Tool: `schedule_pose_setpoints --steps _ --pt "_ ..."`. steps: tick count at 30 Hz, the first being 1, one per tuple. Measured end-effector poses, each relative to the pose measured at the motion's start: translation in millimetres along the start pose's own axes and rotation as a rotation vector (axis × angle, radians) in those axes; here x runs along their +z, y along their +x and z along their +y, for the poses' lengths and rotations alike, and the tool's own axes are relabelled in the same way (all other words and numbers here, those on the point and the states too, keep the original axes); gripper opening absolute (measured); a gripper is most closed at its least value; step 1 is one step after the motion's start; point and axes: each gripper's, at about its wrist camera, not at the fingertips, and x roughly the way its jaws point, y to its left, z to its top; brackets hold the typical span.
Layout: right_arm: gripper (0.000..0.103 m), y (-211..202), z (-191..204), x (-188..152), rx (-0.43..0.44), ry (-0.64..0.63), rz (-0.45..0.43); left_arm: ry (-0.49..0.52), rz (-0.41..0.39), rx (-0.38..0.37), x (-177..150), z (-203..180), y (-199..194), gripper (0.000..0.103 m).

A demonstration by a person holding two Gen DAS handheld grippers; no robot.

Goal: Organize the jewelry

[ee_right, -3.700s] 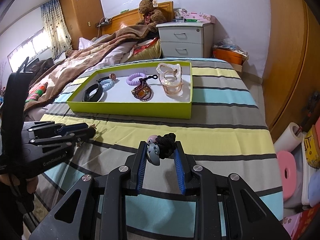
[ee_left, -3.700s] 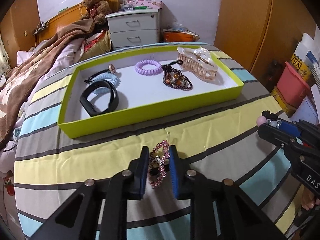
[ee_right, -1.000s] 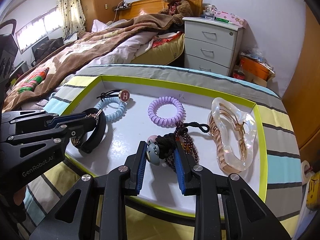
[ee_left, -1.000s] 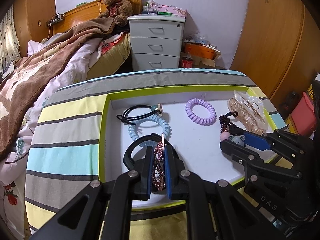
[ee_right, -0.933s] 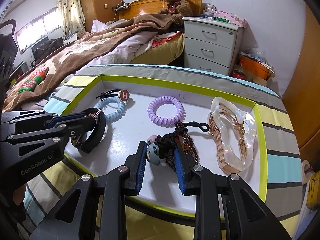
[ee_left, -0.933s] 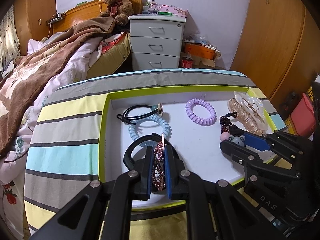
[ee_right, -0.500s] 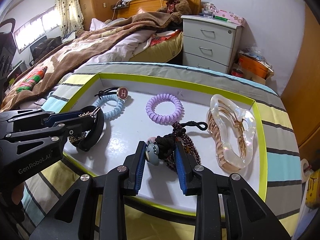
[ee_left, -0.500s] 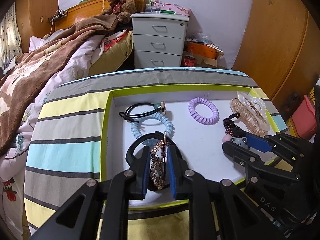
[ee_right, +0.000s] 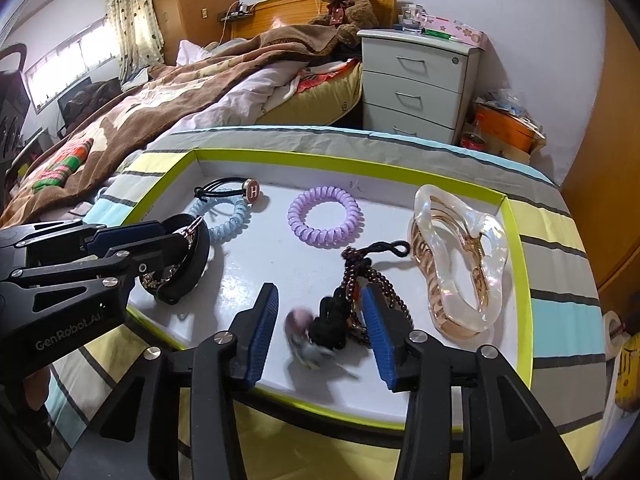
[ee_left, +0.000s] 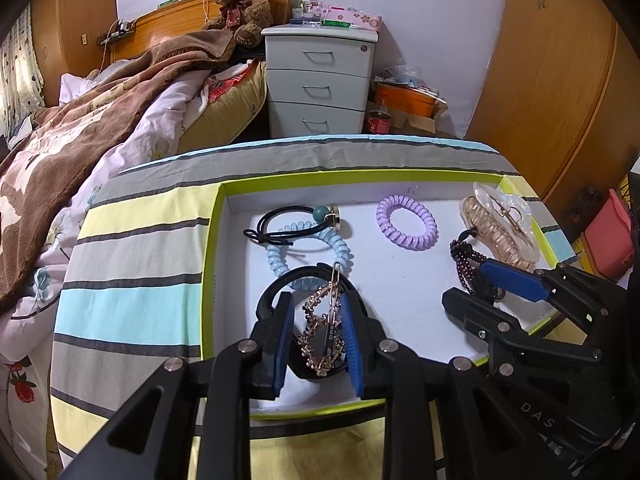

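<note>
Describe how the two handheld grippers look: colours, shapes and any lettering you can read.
Both are black, angular plastic frames with triangular cut-outs and silver screw heads. Each finger carries a ribbed blue pad. The left gripper has "GenRobot.AI" in grey letters on its side, seen from the right wrist view. The right gripper shows the letters "DAS" in the left wrist view. No cables or sleeves are visible.

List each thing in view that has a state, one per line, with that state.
left tool: open, jaws either side of the rhinestone clip
right tool: open, jaws wide around the charm hair tie
rhinestone clip: loose, lying on the black band
charm hair tie: released, blurred
black band: flat in the tray
clear claw clip: closed, on its side
nightstand drawers: all shut
tray: lidless
</note>
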Motion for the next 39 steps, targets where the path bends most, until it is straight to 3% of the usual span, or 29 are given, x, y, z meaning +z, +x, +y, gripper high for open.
schedule_pose_setpoints --steps 3,16,32,39 --pt "0.045 -2 -2 0 0.004 0.009 -0.001 -0.005 -0.008 -0.025 0 -1 -4 0.054" --pt "0.045 -18 -7 -3 -0.02 0.041 -0.023 -0.008 -0.018 -0.01 0 -9 -14 0.055" --pt "0.046 -76 -4 -20 -0.027 0.087 -0.109 -0.08 -0.123 0.077 -24 -16 -66 0.074" --pt "0.046 -111 0 -34 -0.035 0.115 -0.169 -0.089 -0.171 0.089 -46 -24 -94 0.076"
